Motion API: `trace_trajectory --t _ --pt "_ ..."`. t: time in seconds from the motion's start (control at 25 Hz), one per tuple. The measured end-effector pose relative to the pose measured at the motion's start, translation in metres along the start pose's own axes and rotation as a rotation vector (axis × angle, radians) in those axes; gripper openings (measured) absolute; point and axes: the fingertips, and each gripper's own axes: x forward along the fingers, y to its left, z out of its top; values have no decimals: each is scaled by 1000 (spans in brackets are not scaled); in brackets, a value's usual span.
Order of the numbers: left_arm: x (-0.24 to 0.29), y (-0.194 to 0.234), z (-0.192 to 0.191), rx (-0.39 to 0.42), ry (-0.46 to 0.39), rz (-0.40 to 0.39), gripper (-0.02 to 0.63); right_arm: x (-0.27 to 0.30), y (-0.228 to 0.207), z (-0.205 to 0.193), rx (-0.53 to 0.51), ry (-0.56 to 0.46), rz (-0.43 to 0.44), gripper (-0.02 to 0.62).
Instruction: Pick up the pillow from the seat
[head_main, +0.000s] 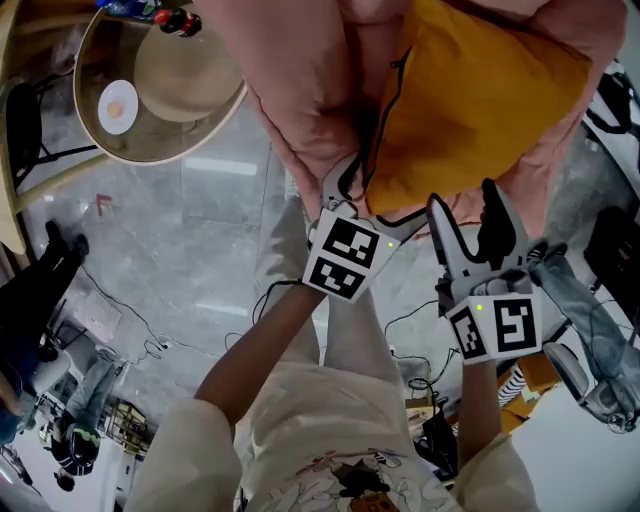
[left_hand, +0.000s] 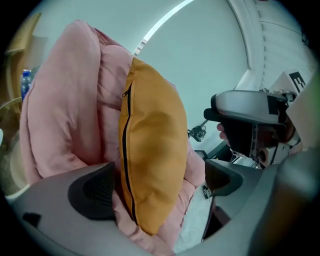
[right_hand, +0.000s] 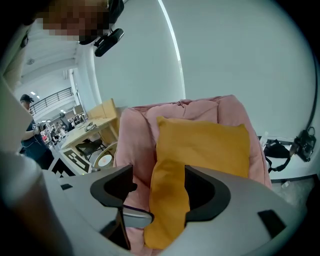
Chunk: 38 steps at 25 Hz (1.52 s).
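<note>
Straddling the pillow (head_main: 470, 100) on the pink seat (head_main: 300, 80), left hand-held gripper (left_hand: 160, 185) and right hand-held gripper (right_hand: 157, 192) stand released.

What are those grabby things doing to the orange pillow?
A person holds tongs in each hand and reaches for the orange pillow, which leans in a pink cushioned seat. The left tongs stand open around the pillow's zipper edge. The right tongs stand open around a lower corner. Neither is squeezing yet, so the pillow rests on the seat.
</note>
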Motion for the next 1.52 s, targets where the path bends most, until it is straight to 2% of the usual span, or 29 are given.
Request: trace_trajectory --t 0.36,0.64,1.08,1.36,1.52 --pt "31 21 -5 -5 0 4 560 16 -10 -16 -7 17 13 321" --pt "48 43 -14 -45 -7 12 560 33 -15 -38 -4 44 22 321" --pt "80 52 -27 -10 17 11 560 49 -36 -47 11 39 26 345" --pt "94 64 -21 1 -5 9 560 53 -45 -47 25 39 24 350" --pt "103 65 -21 18 -19 -22 586 54 -49 -56 35 55 24 351"
